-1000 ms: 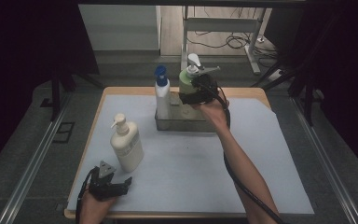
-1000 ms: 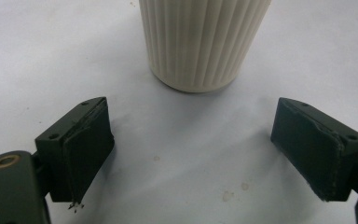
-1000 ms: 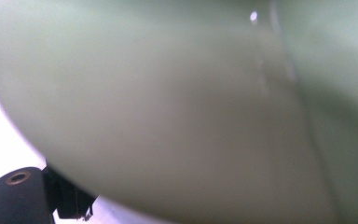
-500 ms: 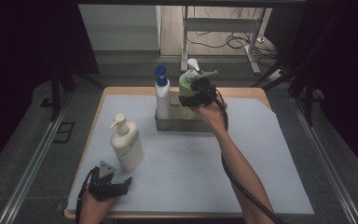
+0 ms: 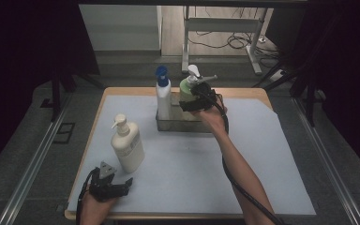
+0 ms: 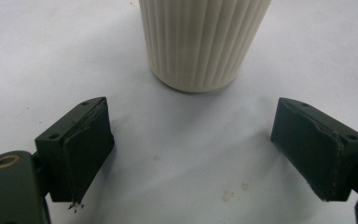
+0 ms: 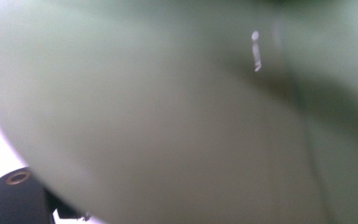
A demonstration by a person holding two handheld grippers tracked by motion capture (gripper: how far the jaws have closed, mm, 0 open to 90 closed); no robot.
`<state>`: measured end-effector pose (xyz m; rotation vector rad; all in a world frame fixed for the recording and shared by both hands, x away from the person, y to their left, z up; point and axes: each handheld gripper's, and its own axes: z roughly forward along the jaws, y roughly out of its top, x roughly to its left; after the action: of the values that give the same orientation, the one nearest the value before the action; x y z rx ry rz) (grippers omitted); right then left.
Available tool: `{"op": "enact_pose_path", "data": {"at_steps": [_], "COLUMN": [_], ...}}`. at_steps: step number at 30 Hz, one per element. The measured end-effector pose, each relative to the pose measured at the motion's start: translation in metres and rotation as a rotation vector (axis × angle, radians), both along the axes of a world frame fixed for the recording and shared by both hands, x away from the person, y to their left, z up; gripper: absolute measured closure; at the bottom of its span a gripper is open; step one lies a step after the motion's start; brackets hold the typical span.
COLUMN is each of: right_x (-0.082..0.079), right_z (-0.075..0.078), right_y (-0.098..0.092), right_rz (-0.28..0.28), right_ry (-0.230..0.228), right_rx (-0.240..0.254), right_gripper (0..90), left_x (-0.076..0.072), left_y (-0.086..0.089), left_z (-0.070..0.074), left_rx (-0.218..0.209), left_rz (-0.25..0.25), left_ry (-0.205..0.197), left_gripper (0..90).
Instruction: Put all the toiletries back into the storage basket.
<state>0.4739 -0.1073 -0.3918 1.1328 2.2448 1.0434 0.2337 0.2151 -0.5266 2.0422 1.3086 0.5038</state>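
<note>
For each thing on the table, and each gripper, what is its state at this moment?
Green pump bottle: upright, held over the tray, beside the blue-capped bottle.
Blue-capped bottle: upright in the tray.
Cream pump bottle: upright on the mat, untouched.
Metal tray: flat on the mat.
Right gripper: shut on the green pump bottle.
Left gripper: open, nothing between the jaws.

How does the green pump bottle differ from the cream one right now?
The green pump bottle is gripped by the right tool at the metal tray; the cream pump bottle stands free on the table sheet, in front of the open left tool. Green is smooth, cream ribbed. Both are upright with white pumps.
</note>
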Motion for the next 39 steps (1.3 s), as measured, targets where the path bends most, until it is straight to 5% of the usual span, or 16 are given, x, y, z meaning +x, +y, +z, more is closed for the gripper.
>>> {"op": "enact_pose_path", "data": {"at_steps": [20,39], "right_x": [0.005,0.006], "right_z": [-0.027,-0.027], "right_y": [0.000,-0.007], "right_rz": [0.007,0.050], "right_ry": [0.075,0.061], "right_rx": [-0.015,-0.015], "right_gripper": [11.3,10.5], "left_x": [0.000,0.000], "left_y": [0.000,0.000], "left_z": [0.000,0.000], "left_rx": [0.002,0.002], "left_rz": [-0.001,-0.001], "left_ry": [0.001,-0.001], "left_gripper": [12.0,12.1]}}
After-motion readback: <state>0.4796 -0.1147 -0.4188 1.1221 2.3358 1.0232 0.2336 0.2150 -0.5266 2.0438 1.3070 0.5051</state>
